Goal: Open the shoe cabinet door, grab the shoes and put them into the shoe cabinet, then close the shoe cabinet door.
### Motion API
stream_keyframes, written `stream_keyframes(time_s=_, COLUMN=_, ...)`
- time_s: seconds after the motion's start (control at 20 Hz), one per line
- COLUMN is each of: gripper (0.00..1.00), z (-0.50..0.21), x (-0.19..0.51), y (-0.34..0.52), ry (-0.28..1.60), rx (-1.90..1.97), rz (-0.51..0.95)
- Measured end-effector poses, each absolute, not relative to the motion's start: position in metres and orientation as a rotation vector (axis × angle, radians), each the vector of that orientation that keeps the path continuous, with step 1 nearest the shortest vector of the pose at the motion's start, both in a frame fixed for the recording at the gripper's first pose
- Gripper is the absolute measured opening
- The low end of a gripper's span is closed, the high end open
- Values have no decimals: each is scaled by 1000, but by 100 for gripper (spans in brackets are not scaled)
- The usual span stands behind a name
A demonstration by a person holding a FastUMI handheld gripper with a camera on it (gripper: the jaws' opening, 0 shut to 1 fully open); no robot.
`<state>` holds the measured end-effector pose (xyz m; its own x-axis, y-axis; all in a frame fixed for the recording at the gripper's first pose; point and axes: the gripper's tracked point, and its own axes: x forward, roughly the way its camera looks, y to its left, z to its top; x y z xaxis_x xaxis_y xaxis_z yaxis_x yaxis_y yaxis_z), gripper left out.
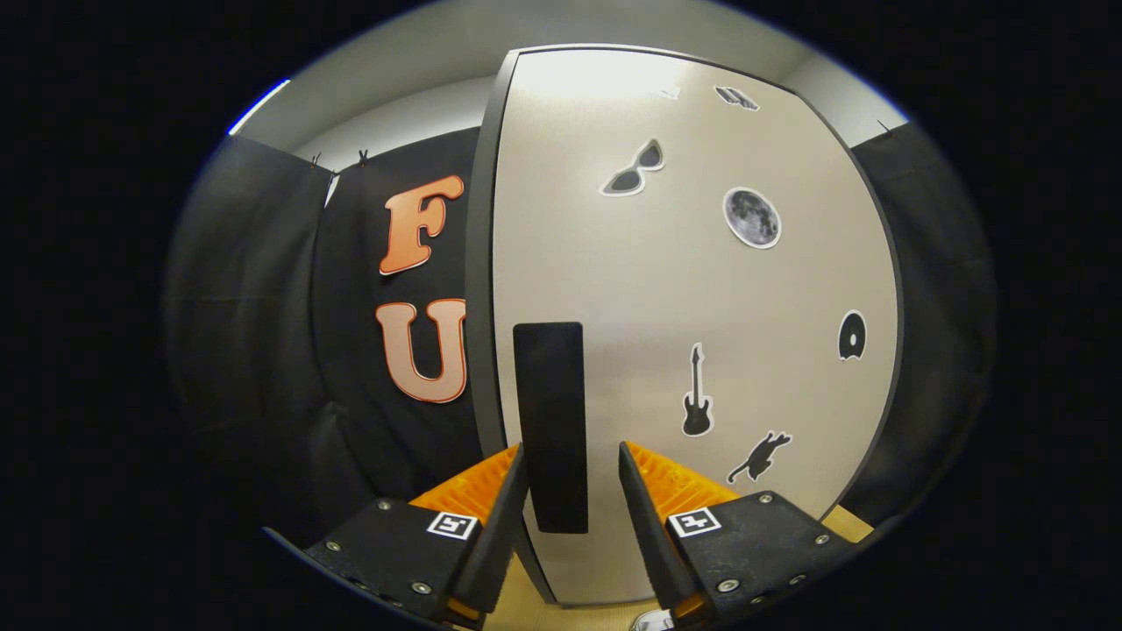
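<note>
Now my gripper (pixel 571 491) right up at cabinet door (pixel 701 289). Fingers apart, one each side of black handle (pixel 550 421), not squeezing it. Stickers (pixel 751 216) on door.

Surface: a light tan wooden floor (pixel 524 606) is showing as a narrow strip below the fingers and as a small patch further right.
Standing on it: a tall shoe cabinet (pixel 666 289), with a pale brushed-silver door in a dark frame, is resting its lower edge on the wood.
Door: it is sitting shut.
Small item: something pale is lying on the wood by the fingers, too cut off to identify.
Gripper: the gripper (pixel 570 451) is holding its fingers apart on either side of the door's black rectangular handle (pixel 550 421).
</note>
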<state>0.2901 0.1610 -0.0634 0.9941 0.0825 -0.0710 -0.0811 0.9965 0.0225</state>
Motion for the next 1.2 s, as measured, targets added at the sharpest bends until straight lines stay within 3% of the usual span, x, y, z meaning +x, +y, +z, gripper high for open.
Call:
stream_keyframes(time_s=0.2, gripper=39, z=-65, x=295, y=167, ry=87, rx=14, rz=90)
stream_keyframes(time_s=0.45, gripper=32, z=-67, x=293, y=167, ry=113, rx=-17, rz=83)
stream_keyframes(time_s=0.6, gripper=21, z=-65, x=291, y=167, ry=102, rx=-10, rz=108)
stream_keyframes(time_s=1.2, gripper=18, z=-56, x=212, y=141, ry=75, rx=13, rz=88)
